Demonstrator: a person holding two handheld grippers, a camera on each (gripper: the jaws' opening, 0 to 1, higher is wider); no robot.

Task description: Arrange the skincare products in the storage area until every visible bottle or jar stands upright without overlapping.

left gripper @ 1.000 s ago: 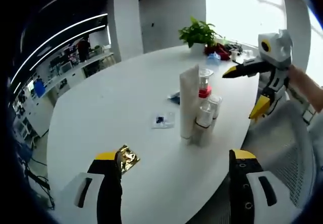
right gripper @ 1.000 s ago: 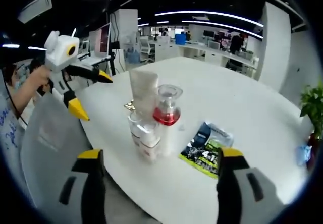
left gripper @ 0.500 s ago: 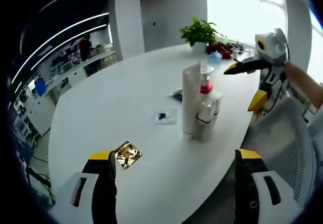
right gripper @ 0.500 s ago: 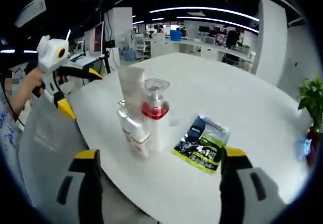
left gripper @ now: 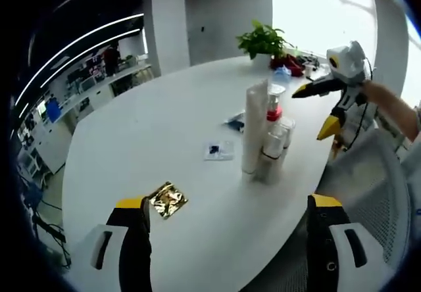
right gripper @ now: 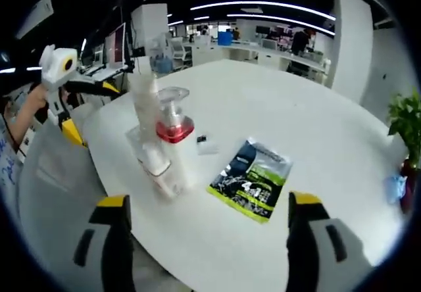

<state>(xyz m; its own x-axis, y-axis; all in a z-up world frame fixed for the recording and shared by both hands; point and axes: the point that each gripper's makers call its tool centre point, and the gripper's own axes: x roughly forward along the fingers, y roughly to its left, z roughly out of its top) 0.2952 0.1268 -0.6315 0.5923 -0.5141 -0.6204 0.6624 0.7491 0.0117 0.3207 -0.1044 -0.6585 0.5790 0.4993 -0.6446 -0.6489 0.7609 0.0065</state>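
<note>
No label is legible on the green-and-black printed sachet (right gripper: 251, 180) or the upright tall white tube (left gripper: 253, 129) beside the red-collared clear pump bottle (right gripper: 172, 133); both grippers gape wide, holding nothing.

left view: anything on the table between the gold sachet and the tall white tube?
In the left gripper view, a small clear packet lies between the gold sachet and the tall white tube; otherwise bare table.

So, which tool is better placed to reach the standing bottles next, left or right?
Probably the right tool: in its view the bottles stand close ahead. The left tool sees them farther off, beyond a gold sachet. Both tools are open.
</note>
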